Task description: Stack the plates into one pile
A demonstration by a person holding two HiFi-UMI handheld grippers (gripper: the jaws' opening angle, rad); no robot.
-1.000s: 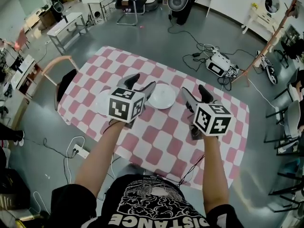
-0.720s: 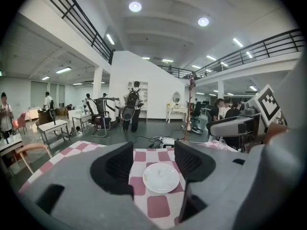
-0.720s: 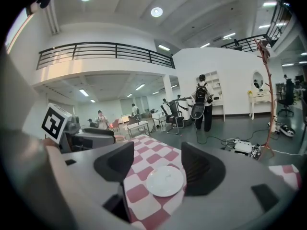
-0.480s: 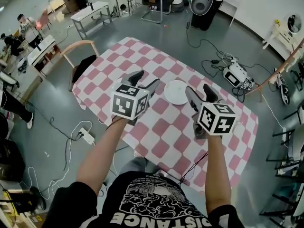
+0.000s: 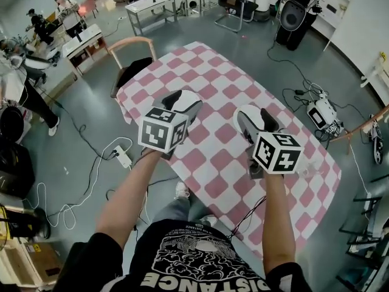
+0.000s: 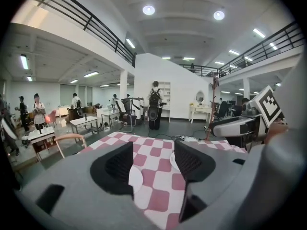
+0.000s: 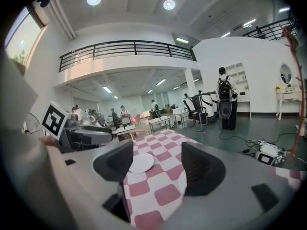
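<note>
Two white plates lie apart on the pink-and-white checked table (image 5: pixel 213 157). One plate (image 5: pixel 189 97) shows just past the tips of my left gripper (image 5: pixel 183 104); the other plate (image 5: pixel 250 115) lies under my right gripper (image 5: pixel 255 120). In the left gripper view, the left gripper (image 6: pixel 153 162) stands open and empty, with one plate (image 6: pixel 135 178) half behind its left jaw and one plate (image 6: pixel 172 160) at its right jaw. In the right gripper view, the right gripper (image 7: pixel 156 164) is open too, a plate (image 7: pixel 141 163) ahead of it and a second plate (image 7: pixel 182 182) by its right jaw.
A wooden chair (image 5: pixel 130 50) stands at the table's far left corner. A power strip and cables (image 5: pixel 121 157) lie on the floor to the left. Desks and people (image 5: pixel 61 17) fill the back left. The other gripper shows in each gripper view (image 6: pixel 240 126) (image 7: pixel 86 135).
Both grippers have swung across the table together and the view has turned with them. The plate that lay between them now sits under the right gripper; the other shows ahead of the left.
</note>
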